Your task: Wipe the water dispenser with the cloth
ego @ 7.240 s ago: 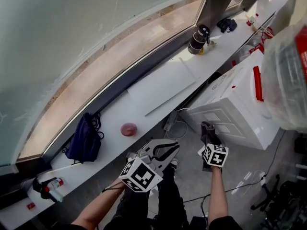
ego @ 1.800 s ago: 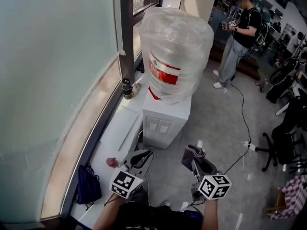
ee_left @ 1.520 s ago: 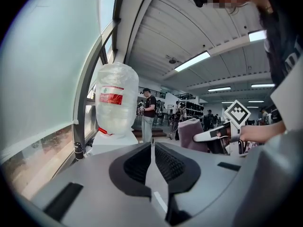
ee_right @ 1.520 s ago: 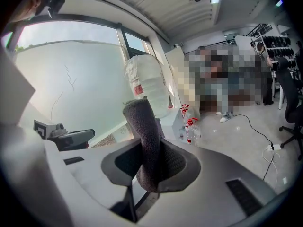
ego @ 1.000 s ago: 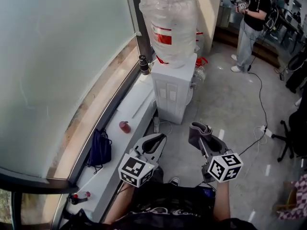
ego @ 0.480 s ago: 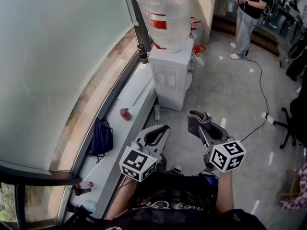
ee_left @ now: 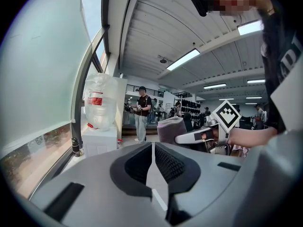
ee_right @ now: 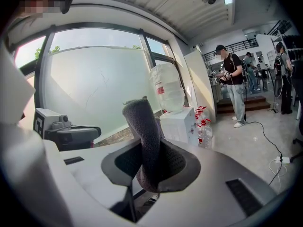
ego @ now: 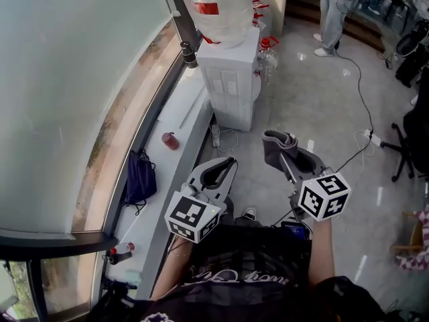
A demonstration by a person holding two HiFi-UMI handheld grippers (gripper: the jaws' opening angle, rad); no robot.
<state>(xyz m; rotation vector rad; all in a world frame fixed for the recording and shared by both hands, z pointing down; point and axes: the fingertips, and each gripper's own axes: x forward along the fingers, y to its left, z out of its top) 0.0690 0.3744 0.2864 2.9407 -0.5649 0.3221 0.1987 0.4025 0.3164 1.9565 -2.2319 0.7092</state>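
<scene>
- Your right gripper (ego: 284, 155) has its jaws clamped on a dark grey knitted cloth (ego: 275, 143). In the right gripper view the cloth stands up out of the pads and folds over at the top.
- Your left gripper (ego: 229, 164) has its jaws pressed together with nothing between them.
- You hold both grippers side by side in front of your body, over the grey floor (ego: 315, 113), well apart from the dispenser.
- The white box-shaped water dispenser (ego: 231, 79) stands ahead of you, at the far end of the white window ledge (ego: 177, 156).
- A clear plastic-wrapped water bottle with a red label (ego: 213, 5) sits on top of the dispenser.
- Clear spare bottles with red caps (ego: 265, 49) stand just beside the dispenser.
- On the ledge there is a small reddish round item (ego: 169, 139), too small to identify, possibly a lid.
- Also there: a dark blue bag (ego: 141, 180), and a dark cylindrical flask (ego: 189, 54) near the dispenser.
- A standing person (ego: 333, 12) is beyond the dispenser.
</scene>
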